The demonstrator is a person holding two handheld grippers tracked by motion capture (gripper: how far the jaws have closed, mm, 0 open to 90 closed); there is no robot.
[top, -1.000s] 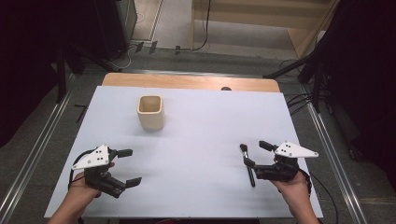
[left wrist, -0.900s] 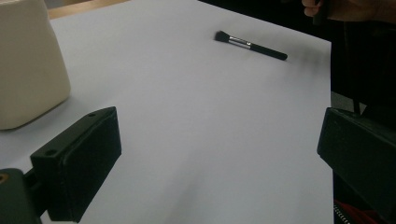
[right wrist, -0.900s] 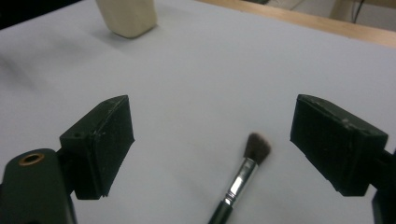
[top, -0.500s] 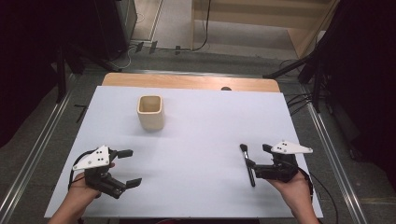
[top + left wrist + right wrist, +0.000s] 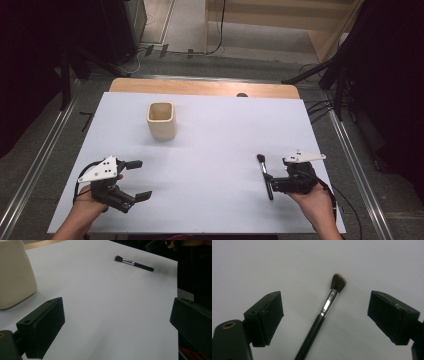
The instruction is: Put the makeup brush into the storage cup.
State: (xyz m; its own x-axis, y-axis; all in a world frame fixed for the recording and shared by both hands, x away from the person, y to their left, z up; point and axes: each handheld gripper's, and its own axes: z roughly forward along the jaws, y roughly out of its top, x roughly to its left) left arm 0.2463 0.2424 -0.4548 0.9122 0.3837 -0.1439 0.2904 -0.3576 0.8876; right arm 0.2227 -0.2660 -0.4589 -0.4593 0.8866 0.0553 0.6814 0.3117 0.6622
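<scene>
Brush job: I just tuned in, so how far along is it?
Nothing looks done: the brush lies flat on the table, the cup looks empty. In hand: the right gripper is open, jaws either side of the brush. Left, probably: grasping and moving it. The left gripper is open, idle.

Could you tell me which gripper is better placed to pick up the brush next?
The right gripper. Its open jaws already straddle the brush, which lies flat on the table between them. The left gripper, also open, sits across the table near the cup, far from the brush.
</scene>
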